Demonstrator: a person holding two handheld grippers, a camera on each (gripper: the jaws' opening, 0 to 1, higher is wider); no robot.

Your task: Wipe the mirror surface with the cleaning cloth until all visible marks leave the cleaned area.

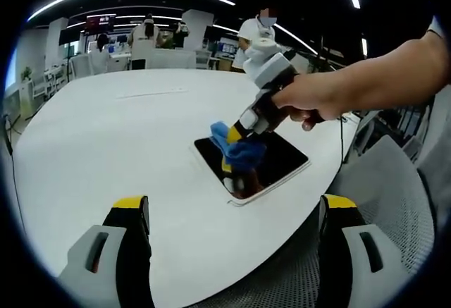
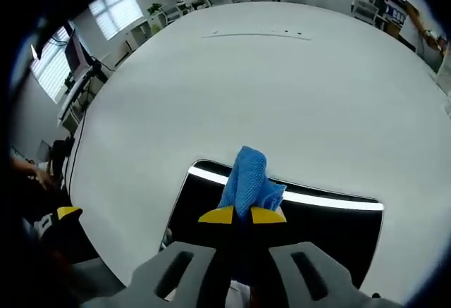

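Observation:
A rectangular mirror (image 1: 282, 161) (image 2: 331, 225) lies flat on the white table (image 1: 127, 139) (image 2: 268, 89), near its edge. My right gripper (image 1: 236, 135) (image 2: 242, 215) is shut on a blue cleaning cloth (image 1: 238, 150) (image 2: 248, 180) and presses it onto the mirror's left part. A hand (image 1: 303, 100) holds that gripper from the right. My left gripper (image 1: 236, 216) hangs open above the table edge, short of the mirror, with nothing between its yellow-tipped fingers (image 1: 130, 206). In the right gripper view the left gripper shows at the left edge (image 2: 53, 223).
The table spreads wide and white beyond the mirror. A cable (image 1: 343, 135) runs off the table's right side. A mesh chair (image 1: 394, 195) stands by the near edge. People (image 1: 257, 33) and desks fill the office at the back.

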